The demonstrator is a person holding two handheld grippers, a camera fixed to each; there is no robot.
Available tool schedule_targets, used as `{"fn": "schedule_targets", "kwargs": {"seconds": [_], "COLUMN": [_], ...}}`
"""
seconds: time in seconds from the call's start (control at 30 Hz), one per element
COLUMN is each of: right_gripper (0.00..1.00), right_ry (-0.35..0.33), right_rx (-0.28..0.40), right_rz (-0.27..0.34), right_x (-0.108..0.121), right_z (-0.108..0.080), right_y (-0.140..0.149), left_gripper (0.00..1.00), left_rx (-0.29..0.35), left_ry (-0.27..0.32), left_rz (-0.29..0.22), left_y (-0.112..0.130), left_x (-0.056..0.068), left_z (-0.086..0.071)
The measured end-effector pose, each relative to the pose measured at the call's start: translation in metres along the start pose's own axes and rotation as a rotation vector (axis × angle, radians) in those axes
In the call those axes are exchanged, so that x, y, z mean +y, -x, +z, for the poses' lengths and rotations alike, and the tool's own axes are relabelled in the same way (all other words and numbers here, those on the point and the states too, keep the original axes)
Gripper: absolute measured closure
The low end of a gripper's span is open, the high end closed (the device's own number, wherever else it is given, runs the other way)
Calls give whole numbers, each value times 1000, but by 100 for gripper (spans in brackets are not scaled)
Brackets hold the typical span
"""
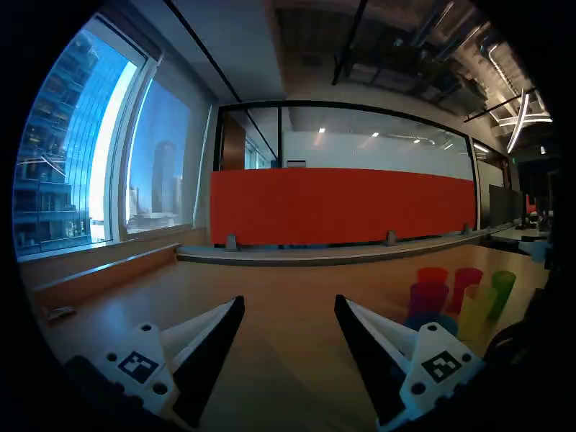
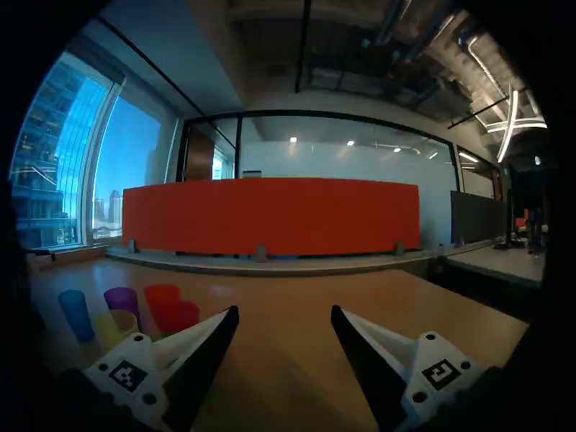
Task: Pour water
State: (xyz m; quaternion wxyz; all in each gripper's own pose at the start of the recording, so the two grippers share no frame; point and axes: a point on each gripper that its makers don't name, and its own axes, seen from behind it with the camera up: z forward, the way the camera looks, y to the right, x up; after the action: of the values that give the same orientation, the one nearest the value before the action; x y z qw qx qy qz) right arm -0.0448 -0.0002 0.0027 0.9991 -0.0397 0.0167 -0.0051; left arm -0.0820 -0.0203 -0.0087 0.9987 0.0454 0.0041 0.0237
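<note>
The left gripper [image 1: 289, 301] hovers low over the wooden bench [image 1: 216, 277], its fingers spread wide with nothing between them. The right gripper [image 2: 284, 311] is likewise wide and unladen. Each finger carries a square black-and-white coded marker [image 1: 138, 366].

A tight cluster of coloured cups [image 1: 461, 297] stands on the bench, to the right in the left gripper view and to the left, near the finger, in the right gripper view [image 2: 129, 309]. Whether any holds water cannot be made out.

A red partition [image 1: 338, 205] runs along the far edge.
</note>
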Motion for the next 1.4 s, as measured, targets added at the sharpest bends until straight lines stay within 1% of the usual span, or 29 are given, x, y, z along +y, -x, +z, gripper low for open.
{"fn": "schedule_targets", "kwargs": {"seconds": [0.3, 1.4], "right_gripper": [1, 1], "right_ry": [0, 0], "right_rx": [0, 0], "right_rz": [0, 0], "right_x": [1, 0], "right_z": [1, 0], "right_y": [0, 1], "left_gripper": [7, 7], "left_rx": [0, -1], "left_ry": [0, 0], "left_rz": [0, -1], "left_y": [0, 0], "left_x": [2, 2], "left_z": [0, 0]}}
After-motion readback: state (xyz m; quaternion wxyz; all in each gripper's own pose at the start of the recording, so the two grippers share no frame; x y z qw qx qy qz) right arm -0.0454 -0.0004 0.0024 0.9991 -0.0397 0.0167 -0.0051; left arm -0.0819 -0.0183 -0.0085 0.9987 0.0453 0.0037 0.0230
